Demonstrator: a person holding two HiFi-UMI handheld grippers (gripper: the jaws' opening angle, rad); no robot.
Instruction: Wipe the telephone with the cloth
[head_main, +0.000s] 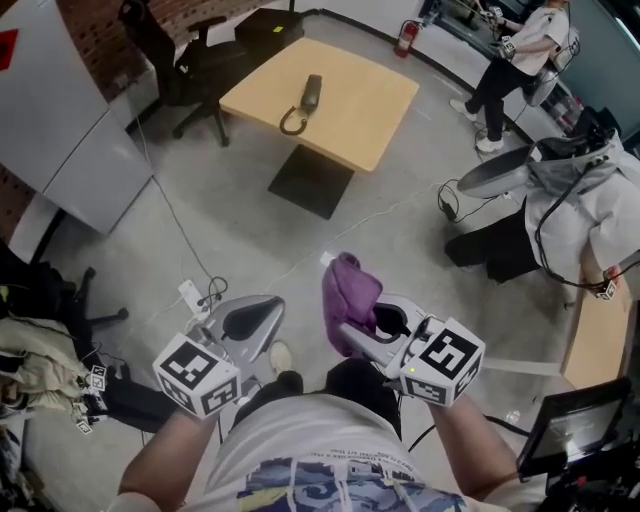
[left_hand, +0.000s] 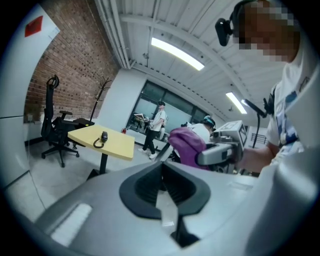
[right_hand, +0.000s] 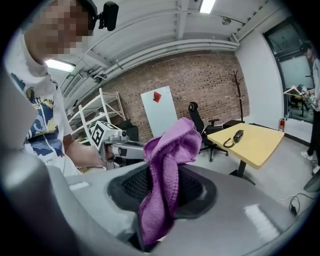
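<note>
Right hand-held gripper tight on purple cloth; left hand-held gripper closed, empty; telephone on far table

Grey left claw, black-and-white marker cube, white printed T-shirt.

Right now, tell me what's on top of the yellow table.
A black telephone handset with its curled cord, nothing else; the table surface beneath it is hidden.

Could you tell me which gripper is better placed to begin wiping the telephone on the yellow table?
The right gripper: its fingers are shut on the purple cloth, so it likely only needs carrying to the telephone on the table. The left gripper is shut and holds nothing.
</note>
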